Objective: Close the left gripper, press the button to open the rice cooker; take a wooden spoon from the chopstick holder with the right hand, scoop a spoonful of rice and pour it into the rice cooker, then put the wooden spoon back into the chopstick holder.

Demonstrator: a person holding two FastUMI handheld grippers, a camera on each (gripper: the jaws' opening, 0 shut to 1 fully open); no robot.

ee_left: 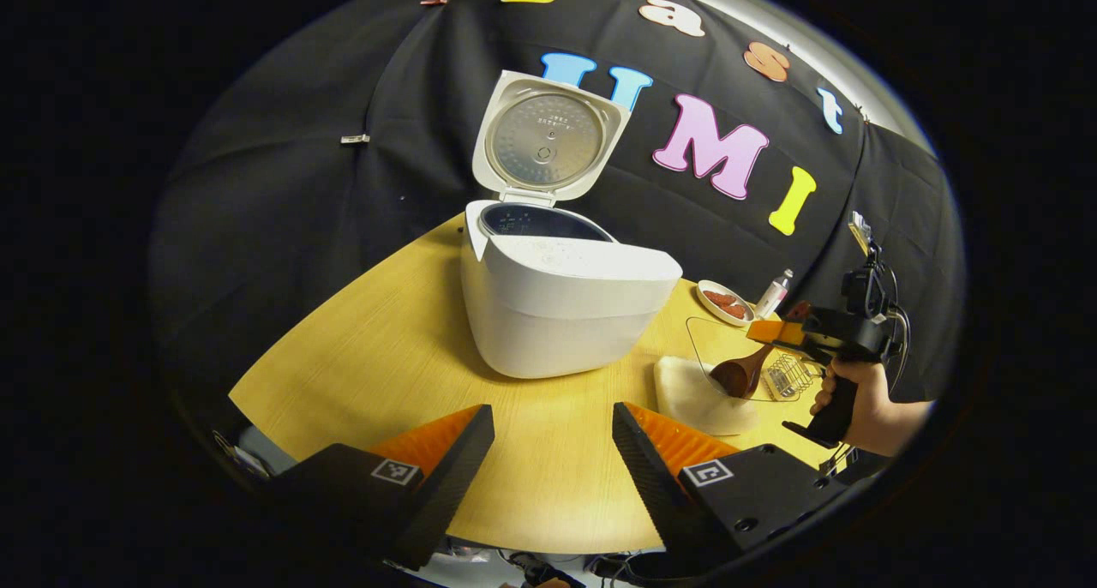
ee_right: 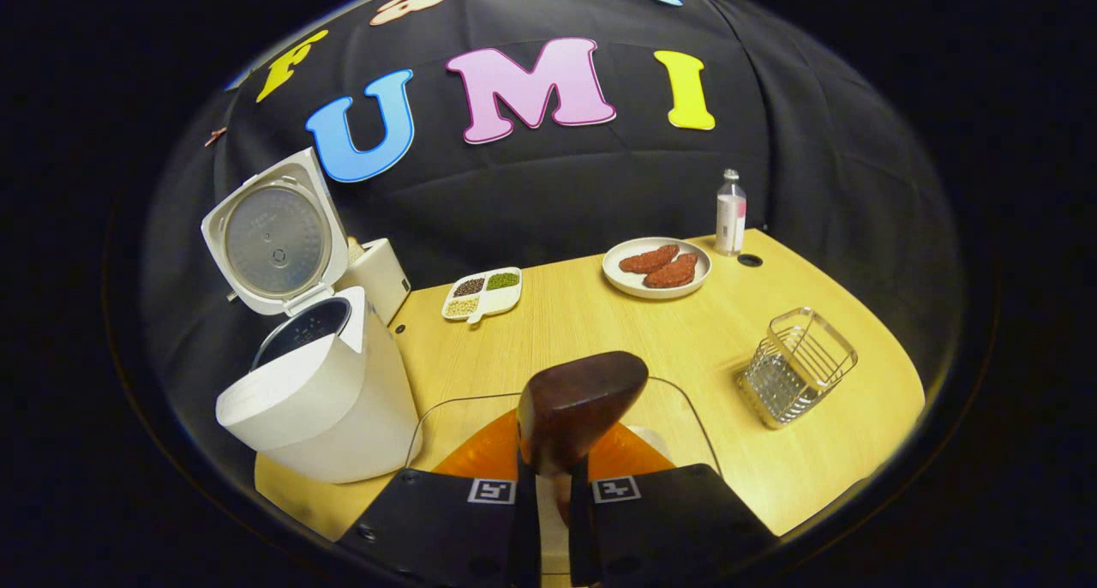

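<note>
left hand-held gripper (ee_left: 553, 451): wide apart, empty | right hand-held gripper (ee_right: 554, 519): clamped on wooden spoon (ee_right: 578, 404)

**Hidden, cropped or too small to tell**

In the right gripper view the spoon (ee_right: 581, 408) handle disappears between the right gripper (ee_right: 554, 502) fingers, and the bowl (ee_right: 677, 399) under it is mostly covered; whether the spoon carries rice cannot be told. The cooker (ee_right: 326, 399) pot interior is dark, its contents unreadable. Behind the cooker a white box (ee_right: 377, 275) is half hidden. In the left gripper view the rack (ee_left: 788, 375) ahead and right of the left gripper (ee_left: 553, 451) is partly hidden by the far gripper; the worktop (ee_left: 386, 348) is cut off at the near edge.
</note>
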